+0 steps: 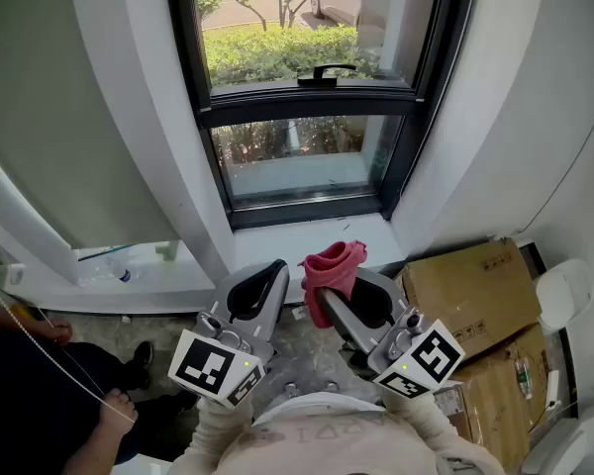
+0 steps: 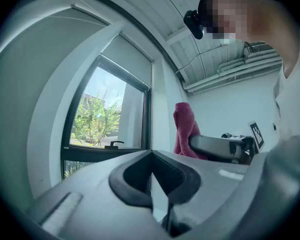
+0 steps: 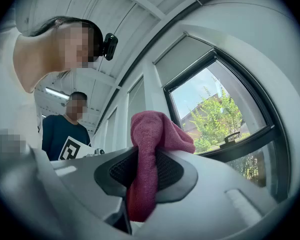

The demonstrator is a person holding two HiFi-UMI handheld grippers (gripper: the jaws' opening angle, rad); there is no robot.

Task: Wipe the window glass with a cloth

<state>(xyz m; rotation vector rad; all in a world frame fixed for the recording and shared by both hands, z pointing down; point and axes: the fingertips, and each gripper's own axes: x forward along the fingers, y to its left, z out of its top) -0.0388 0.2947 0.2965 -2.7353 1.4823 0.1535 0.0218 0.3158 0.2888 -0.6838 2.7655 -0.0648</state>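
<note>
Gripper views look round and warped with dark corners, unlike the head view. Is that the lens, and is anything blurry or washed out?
Left gripper view: a wide-angle lens bends the window frame into curves, with a dark rim all round and the near jaws soft. Right gripper view: the same bending, pink cloth fairly sharp, sky pale. Head view: straighter lines, even daylight, no strong glare.

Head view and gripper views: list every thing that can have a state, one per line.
right gripper: shut on pink cloth
left gripper: shut, empty
pink cloth: bunched, clamped between the jaws
window: looks closed, handle lying level
cardboard box: flaps closed
</note>
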